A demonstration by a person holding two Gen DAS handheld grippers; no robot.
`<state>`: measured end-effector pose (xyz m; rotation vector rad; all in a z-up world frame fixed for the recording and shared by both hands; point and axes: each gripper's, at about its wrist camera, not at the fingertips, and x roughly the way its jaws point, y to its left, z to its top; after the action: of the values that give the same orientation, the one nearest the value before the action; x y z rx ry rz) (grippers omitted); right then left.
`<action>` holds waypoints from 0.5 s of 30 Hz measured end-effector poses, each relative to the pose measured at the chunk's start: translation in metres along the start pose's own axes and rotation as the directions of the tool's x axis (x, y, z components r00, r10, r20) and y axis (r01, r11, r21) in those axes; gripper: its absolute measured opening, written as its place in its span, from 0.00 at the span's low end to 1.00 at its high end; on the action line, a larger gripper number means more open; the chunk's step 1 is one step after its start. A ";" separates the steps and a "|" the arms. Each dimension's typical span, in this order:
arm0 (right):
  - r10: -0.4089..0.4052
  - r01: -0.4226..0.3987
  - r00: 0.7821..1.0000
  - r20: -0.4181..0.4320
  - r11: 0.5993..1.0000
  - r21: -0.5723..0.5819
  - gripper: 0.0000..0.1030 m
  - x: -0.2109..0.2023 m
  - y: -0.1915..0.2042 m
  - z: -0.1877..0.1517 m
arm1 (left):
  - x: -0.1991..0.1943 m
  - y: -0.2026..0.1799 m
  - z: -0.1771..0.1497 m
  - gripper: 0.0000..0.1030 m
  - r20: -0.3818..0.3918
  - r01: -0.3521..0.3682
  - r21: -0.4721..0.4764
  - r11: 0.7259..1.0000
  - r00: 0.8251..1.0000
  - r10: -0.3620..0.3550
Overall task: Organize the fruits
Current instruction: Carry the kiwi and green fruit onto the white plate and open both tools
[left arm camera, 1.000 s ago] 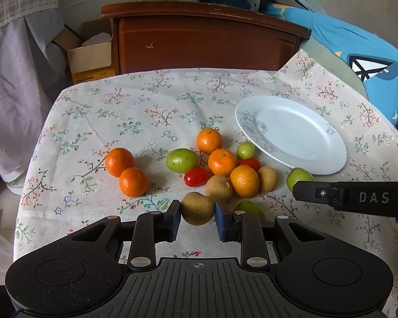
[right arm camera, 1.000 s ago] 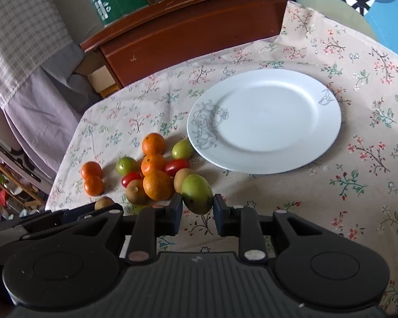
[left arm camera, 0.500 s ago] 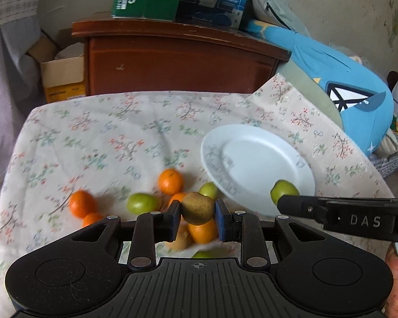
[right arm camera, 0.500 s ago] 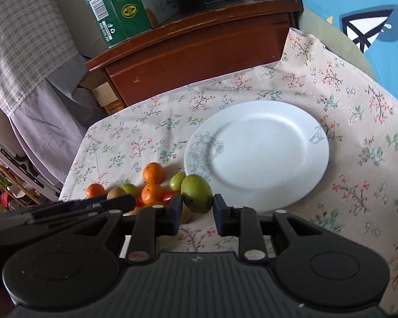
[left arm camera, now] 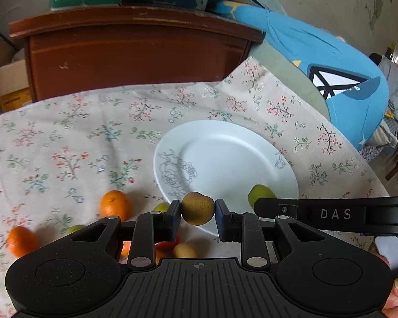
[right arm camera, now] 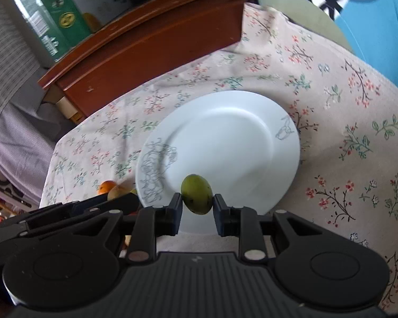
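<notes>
My left gripper is shut on a brown kiwi, held above the near rim of the white plate. My right gripper is shut on a green fruit, over the plate's near edge. In the left wrist view the right gripper's body shows at the right with the same green fruit ahead of it. Oranges and other fruits lie on the floral cloth to the left, partly hidden behind my fingers.
A wooden cabinet with cartons on top stands behind the table. A blue cushion lies at the back right. A cardboard box sits at the left. The cloth-covered table drops off at its right edge.
Both grippers have lifted away from the fruit pile and moved toward the plate, each still carrying its fruit. The plate now sits closer and more central in both views.
</notes>
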<state>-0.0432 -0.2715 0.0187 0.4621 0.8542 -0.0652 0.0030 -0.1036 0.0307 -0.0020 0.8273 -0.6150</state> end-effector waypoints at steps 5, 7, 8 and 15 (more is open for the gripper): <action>-0.009 0.009 1.000 -0.001 1.000 0.030 0.25 0.009 -0.006 0.006 | 0.016 -0.002 0.004 0.24 -0.010 0.019 0.000 1.000 1.000 -0.019; -0.015 0.016 1.000 -0.013 0.999 0.040 0.25 0.014 -0.008 0.008 | 0.022 -0.002 0.005 0.24 -0.016 0.028 -0.005 1.000 0.999 -0.028; -0.023 0.023 1.000 -0.015 0.999 0.046 0.25 0.015 -0.009 0.008 | 0.025 -0.002 0.005 0.24 -0.018 0.030 -0.006 1.000 0.999 -0.030; -0.028 0.026 1.000 0.012 0.994 0.103 0.28 0.014 -0.020 0.019 | 0.033 0.000 0.006 0.27 -0.019 0.031 -0.021 0.999 0.999 -0.031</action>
<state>-0.0256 -0.2954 0.0119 0.5463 0.8462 -0.1375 0.0237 -0.1221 0.0123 -0.0282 0.8537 -0.6364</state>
